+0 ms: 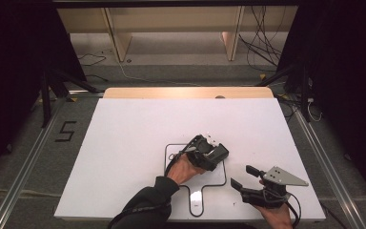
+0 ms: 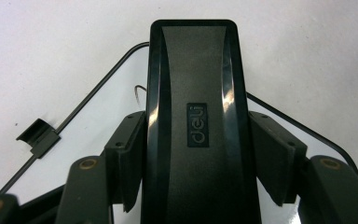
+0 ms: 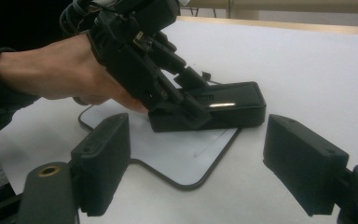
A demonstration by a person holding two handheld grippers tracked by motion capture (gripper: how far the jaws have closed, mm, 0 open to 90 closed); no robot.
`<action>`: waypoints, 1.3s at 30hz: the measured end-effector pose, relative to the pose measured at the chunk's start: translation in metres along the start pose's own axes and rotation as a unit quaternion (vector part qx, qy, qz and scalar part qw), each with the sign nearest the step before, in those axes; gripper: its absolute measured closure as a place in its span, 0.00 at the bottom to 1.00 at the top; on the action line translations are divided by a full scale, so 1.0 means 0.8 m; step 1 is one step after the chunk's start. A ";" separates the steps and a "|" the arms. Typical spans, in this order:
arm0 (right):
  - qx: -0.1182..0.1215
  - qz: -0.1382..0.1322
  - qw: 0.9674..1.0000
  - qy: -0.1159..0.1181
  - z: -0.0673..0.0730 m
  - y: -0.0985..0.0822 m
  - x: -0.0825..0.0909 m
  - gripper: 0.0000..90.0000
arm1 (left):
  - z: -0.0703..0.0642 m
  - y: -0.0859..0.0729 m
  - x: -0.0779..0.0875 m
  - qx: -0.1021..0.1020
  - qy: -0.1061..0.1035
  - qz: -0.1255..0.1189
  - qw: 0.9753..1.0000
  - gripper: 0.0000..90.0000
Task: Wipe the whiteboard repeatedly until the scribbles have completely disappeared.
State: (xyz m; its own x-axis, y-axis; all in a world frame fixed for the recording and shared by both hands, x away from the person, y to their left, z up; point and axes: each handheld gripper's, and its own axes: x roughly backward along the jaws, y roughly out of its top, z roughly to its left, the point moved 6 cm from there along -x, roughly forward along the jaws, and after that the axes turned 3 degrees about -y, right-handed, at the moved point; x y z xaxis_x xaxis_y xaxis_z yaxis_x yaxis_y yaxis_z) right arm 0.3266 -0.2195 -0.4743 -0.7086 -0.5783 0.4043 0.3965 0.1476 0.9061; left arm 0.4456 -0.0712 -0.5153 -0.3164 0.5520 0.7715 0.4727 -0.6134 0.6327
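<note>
A black stapler (image 2: 193,84) with a small label on top lies flat on the white table, over a thin black-edged board outline (image 1: 167,153). My left gripper (image 2: 198,154) is shut on the stapler, one pad pressed on each long side near its rear. From the right gripper view, the left gripper (image 3: 186,105) comes down at a slant from a hand onto the stapler (image 3: 235,107). My right gripper (image 1: 242,176) hovers near the front right of the table. Its jaws (image 3: 203,163) stand wide apart with nothing between them, pointing at the stapler.
The board outline (image 3: 186,184) has a narrow handle part toward the table's front edge. A small black clip (image 2: 37,137) sits on its rim. The white table (image 1: 124,133) has a wooden strip (image 1: 186,92) at its far edge. Cables and shelving lie beyond.
</note>
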 end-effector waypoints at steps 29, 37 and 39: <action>0.001 0.001 1.000 -0.001 0.000 0.000 0.000 0.27 | -0.029 -0.001 -0.008 -0.029 -0.022 -0.004 0.999 0.45; 0.001 0.001 1.000 -0.001 0.000 0.000 0.000 0.27 | 0.012 0.019 -0.022 0.006 0.015 -0.010 1.000 0.45; 0.001 -0.001 1.000 -0.001 -0.001 0.000 0.001 0.27 | 0.023 0.021 -0.022 0.015 0.022 -0.008 1.000 0.45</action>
State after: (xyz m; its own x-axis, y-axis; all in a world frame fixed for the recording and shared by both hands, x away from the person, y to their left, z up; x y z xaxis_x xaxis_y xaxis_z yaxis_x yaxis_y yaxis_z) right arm 0.3265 -0.2210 -0.4741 -0.7107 -0.5761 0.4036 0.3951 0.1478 0.9067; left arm 0.4742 -0.0812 -0.5197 -0.3603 0.5358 0.7636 0.4918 -0.5865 0.6435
